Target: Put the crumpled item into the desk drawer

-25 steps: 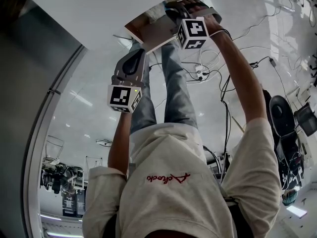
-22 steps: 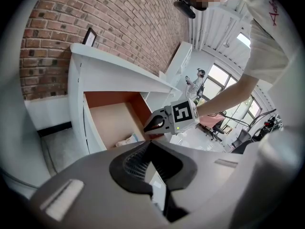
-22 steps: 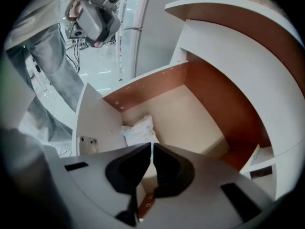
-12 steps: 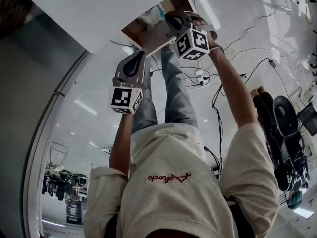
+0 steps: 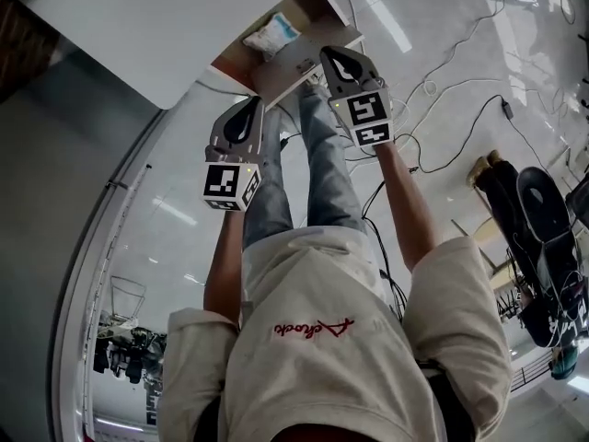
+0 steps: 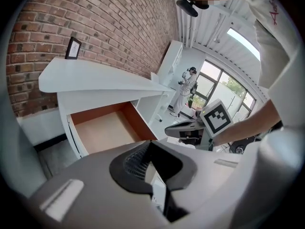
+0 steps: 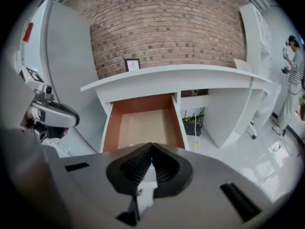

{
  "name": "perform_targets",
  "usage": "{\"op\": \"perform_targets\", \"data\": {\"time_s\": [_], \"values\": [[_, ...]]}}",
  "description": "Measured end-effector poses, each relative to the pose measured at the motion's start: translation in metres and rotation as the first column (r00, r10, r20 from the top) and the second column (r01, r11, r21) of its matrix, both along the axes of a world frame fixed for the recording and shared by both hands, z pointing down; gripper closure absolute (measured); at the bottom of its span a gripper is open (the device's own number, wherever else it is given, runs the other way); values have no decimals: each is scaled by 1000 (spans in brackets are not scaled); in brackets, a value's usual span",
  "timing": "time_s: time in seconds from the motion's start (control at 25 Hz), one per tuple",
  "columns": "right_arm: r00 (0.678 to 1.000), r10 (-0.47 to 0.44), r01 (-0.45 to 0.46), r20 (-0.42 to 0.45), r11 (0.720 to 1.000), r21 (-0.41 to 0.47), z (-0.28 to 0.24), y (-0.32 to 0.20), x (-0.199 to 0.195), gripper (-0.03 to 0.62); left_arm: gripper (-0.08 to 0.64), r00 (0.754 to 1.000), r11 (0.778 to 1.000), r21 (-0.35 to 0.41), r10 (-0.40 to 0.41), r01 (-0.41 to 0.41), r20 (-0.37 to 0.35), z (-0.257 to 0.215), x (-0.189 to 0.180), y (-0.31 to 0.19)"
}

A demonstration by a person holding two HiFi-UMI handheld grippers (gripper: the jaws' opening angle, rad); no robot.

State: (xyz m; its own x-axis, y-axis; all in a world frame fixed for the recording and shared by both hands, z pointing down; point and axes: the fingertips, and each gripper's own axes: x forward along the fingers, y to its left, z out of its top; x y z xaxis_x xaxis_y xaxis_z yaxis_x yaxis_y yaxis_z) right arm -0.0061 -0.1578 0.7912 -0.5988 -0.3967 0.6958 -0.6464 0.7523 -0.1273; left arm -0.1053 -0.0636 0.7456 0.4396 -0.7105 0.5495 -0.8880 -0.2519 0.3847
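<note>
My right claw [image 7: 151, 146] is pressed together. Its pads meet with nothing between them, and it touches nothing. My left claw [image 6: 150, 143] is also pressed together and empty. It hangs in the air near the right one, a little closer to me.

Beyond both tips, the drawer [image 7: 143, 125] stands pulled out of the desk [image 7: 181, 75], showing brown walls and a pale floor. The item [image 5: 271, 35], crumpled, pale and partly blue, lies inside the drawer, apart from both claws. Only the head view shows it; over my claws the gripper views show just bare drawer floor. Behind the desk is a brick wall [image 7: 162, 27], with a small frame [image 7: 132, 64] on the desktop against it.

A second ago my right claw reached over the open drawer and covered the item. Now it is drawn back and up toward me and rolled round, so its marker cube faces differently, and the item lies uncovered. My left claw is nearly where it was.
</note>
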Motion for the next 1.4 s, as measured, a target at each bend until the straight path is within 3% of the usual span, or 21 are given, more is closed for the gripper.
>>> {"op": "perform_targets", "data": {"time_s": [0.16,0.48,0.8,1.4], "values": [[994,101,-100,33,995,-23,-19,14,17,580,551,1000,1000,15,28,-28,9,-7,5,-5],[970,212,-221,120,973,62,-89,12,35,580,551,997,994,85,62,-65,34,-50,12,-28],[960,215,-252,178,942,222,-193,-12,44,580,551,996,970,229,62,-77,70,-135,10,-78],[942,227,-304,246,888,345,-307,-29,47,580,551,992,916,389,57,-98,116,-250,3,-108]]}}
